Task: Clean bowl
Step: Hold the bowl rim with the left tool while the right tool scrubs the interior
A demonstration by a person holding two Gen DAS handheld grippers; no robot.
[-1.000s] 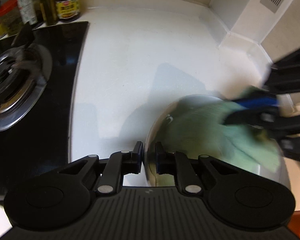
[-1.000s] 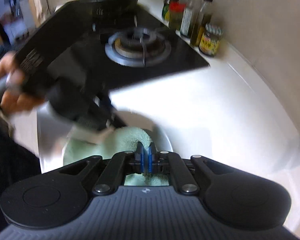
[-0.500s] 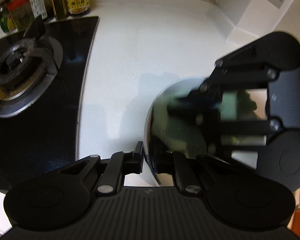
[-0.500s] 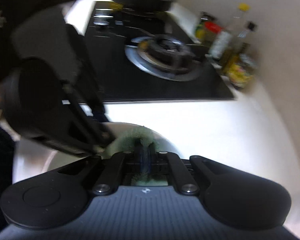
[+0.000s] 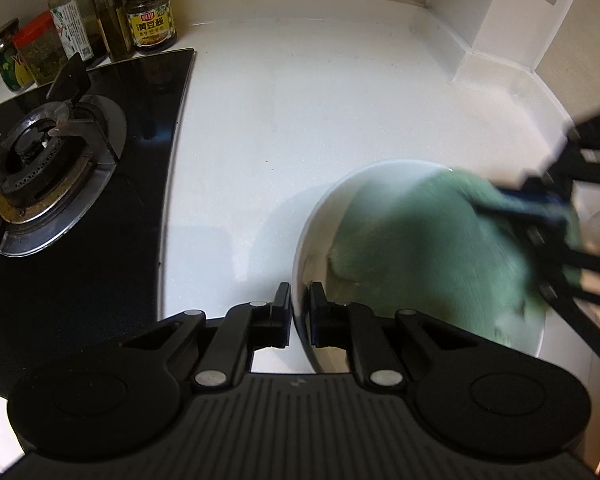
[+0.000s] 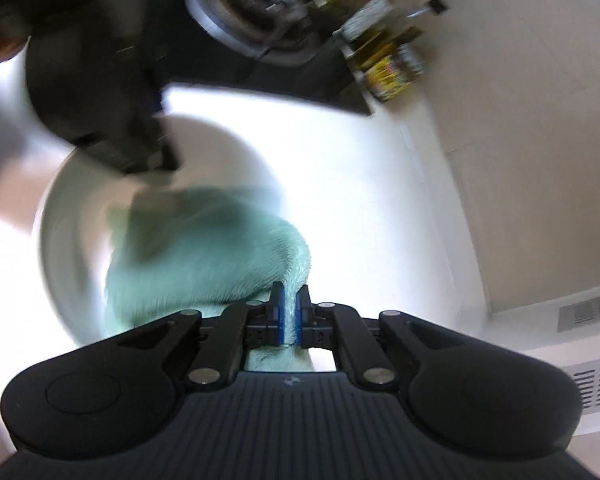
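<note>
The bowl (image 5: 384,184) is set on the white counter (image 5: 300,100), to the right of the hob (image 5: 80,184), with a green cloth (image 5: 428,248) bunched inside it. Its near rim is taken between the jaws of the left gripper (image 5: 299,312), one finger (image 5: 280,312) outside the wall and one inside; the jaws are almost closed and have just been shifting slightly on that rim. The right gripper (image 6: 290,312) is closed tight on a fold of the cloth (image 6: 204,248), which is pressed into the bowl (image 6: 72,208).

The bowl is judged stiff, smooth and slippery, probably breakable if knocked off the counter, so the thin rim is the sensible place to pinch it, and the grip is best kept steady against the wiping. The cloth is soft and light; it is best held by a gathered fold, as here, so it is not dragged loose.
</note>
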